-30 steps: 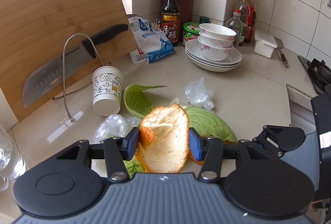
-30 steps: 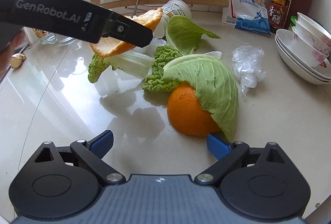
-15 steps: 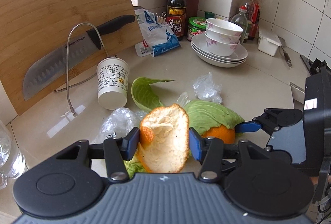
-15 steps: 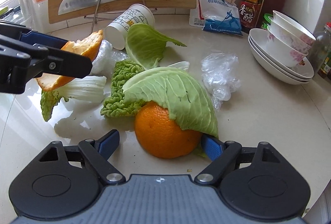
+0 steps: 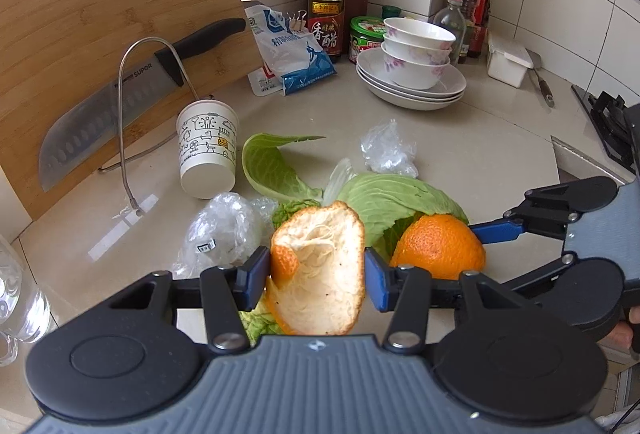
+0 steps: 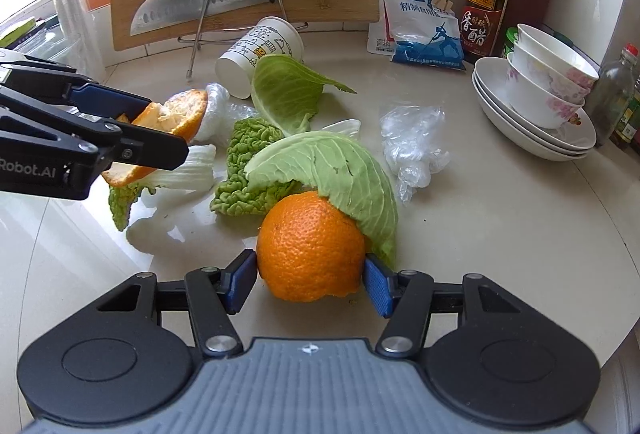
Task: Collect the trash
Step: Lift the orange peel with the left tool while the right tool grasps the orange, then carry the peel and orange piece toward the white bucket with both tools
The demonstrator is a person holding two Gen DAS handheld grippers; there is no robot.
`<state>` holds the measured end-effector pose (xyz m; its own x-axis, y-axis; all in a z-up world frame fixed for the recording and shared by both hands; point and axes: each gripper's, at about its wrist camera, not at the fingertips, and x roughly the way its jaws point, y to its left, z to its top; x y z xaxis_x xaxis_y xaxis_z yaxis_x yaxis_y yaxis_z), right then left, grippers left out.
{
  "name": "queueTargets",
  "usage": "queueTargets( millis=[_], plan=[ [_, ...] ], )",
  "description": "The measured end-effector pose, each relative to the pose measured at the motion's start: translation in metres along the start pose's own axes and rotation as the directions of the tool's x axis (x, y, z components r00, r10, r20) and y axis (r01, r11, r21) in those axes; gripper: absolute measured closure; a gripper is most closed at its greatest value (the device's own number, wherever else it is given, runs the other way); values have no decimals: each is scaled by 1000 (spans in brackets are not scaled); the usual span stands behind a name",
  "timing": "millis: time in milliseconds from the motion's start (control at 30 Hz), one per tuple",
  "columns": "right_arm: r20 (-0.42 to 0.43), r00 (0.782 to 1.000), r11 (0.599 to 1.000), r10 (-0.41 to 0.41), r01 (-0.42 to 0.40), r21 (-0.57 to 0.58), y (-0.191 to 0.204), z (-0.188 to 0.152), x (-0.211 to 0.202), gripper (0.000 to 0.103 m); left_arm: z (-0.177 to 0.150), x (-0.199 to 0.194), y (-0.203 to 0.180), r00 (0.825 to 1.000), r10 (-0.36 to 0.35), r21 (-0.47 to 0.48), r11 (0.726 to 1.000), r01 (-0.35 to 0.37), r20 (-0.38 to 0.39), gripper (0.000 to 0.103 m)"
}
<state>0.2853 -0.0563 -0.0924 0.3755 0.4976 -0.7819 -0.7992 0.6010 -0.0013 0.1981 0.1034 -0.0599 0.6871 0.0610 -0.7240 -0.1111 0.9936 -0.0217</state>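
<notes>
My left gripper (image 5: 316, 270) is shut on a curled piece of orange peel (image 5: 320, 266), held above the counter; it shows at the left of the right wrist view too, the left gripper (image 6: 166, 127) with that peel (image 6: 176, 113). My right gripper (image 6: 310, 282) is closing on a domed orange peel (image 6: 310, 246) that rests on the counter, both blue pads against its sides. A cabbage leaf (image 6: 332, 169) drapes over the dome's far side. A tipped paper cup (image 6: 260, 53), more leaves (image 6: 284, 89) and crumpled plastic wrap (image 6: 412, 141) lie behind.
A cutting board (image 5: 100, 13) with a knife (image 5: 120, 105) on a wire rack stands at the back left. Stacked bowls (image 5: 416, 61), a vinegar bottle (image 5: 326, 1) and a salt bag (image 5: 288, 53) line the back. A glass mug (image 5: 16, 294) is at the left edge, a stove (image 5: 608, 121) at the right.
The right gripper came forward to the domed peel and its jaws narrowed from wide open until the pads meet its sides. The left gripper stayed put with its peel.
</notes>
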Motion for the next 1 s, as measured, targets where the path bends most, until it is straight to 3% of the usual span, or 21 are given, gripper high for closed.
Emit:
queueTargets(
  millis=[200, 367, 433, 633, 700, 733, 767, 867, 1000],
  plan=[
    [-22, 999, 999, 41, -42, -15, 1, -13, -13, 40, -6, -7, -8, 1000, 4, 30, 1000, -4, -17, 54],
    [-8, 999, 999, 36, -36, -24, 3, -22, -18, 21, -11, -12, -15, 1000, 5, 28, 1000, -4, -20, 54],
    [-5, 999, 999, 38, -38, -27, 3, -22, -16, 18, -13, -14, -17, 1000, 4, 26, 1000, -3, -20, 54],
    [-8, 999, 999, 33, -33, -36, 7, -26, -13, 18, -16, -14, -19, 1000, 9, 20, 1000, -8, -29, 54],
    [-10, 1000, 999, 14, -14, -39, 7, -28, -12, 23, -16, -14, -19, 999, 8, 17, 1000, -7, -32, 54],
    [-15, 1000, 999, 3, -4, -45, 7, -29, -12, 33, -17, -13, -20, 999, 7, 20, 1000, -6, -34, 54],
    [-20, 1000, 999, 8, -9, -45, 6, -30, -13, 36, -17, -13, -20, 999, 8, 23, 1000, -7, -34, 54],
    [-14, 1000, 999, 28, -28, -27, 1, -30, -20, 44, -16, -12, -22, 999, 4, 36, 999, -2, -38, 54],
    [-9, 1000, 999, 28, -28, -29, -3, -30, -29, 47, -15, -13, -27, 999, -3, 58, 998, 6, -45, 54]
  ],
)
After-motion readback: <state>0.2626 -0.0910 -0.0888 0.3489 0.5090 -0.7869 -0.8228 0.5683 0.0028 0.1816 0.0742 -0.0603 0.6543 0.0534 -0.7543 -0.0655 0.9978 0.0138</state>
